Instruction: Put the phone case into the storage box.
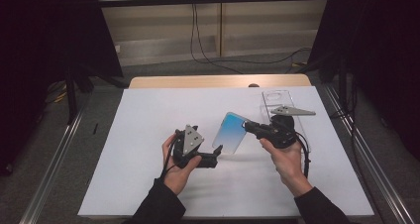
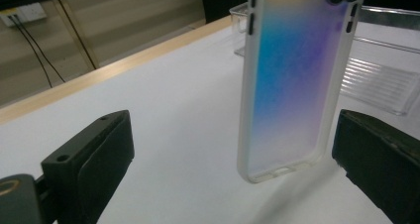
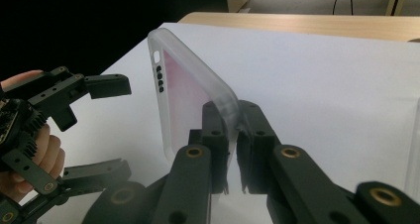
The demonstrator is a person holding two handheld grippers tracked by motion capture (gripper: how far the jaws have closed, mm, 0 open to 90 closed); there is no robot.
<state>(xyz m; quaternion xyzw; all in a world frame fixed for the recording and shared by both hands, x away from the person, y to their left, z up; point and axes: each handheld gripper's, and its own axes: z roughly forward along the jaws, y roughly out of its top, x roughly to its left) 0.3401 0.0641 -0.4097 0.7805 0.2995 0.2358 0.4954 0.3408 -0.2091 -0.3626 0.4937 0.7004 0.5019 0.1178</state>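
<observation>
High view: a phone case (image 1: 232, 133) with a blue-tinted back hangs above the white table cover (image 1: 148, 135), between the two grippers. The right gripper (image 1: 247, 127) pinches its upper right edge, jaws pressed together on the rim, and it is the only thing carrying the case. The left gripper (image 1: 216, 152) sits just beside the case's lower left corner, its jaws spread wide.

The left gripper view shows the case (image 2: 292, 85) upright between the two black pads (image 2: 104, 149), nearer the right one, with a clear gap on both sides; neither pad touches it. The bottom end of the case hangs free above the sheet. This view brings out the frosted rim, the side buttons and a blue-to-violet sheen across the back, and behind it a clear plastic tray (image 2: 381, 80) lying on the sheet.

The right gripper view shows the grip itself: the case's (image 3: 188, 95) thin edge is clamped between the two closed jaws, the rest rising tilted to the left. Farther off on the left stands the other gripper (image 3: 106, 130), wide open, in the person's hand (image 3: 39, 149).
</observation>
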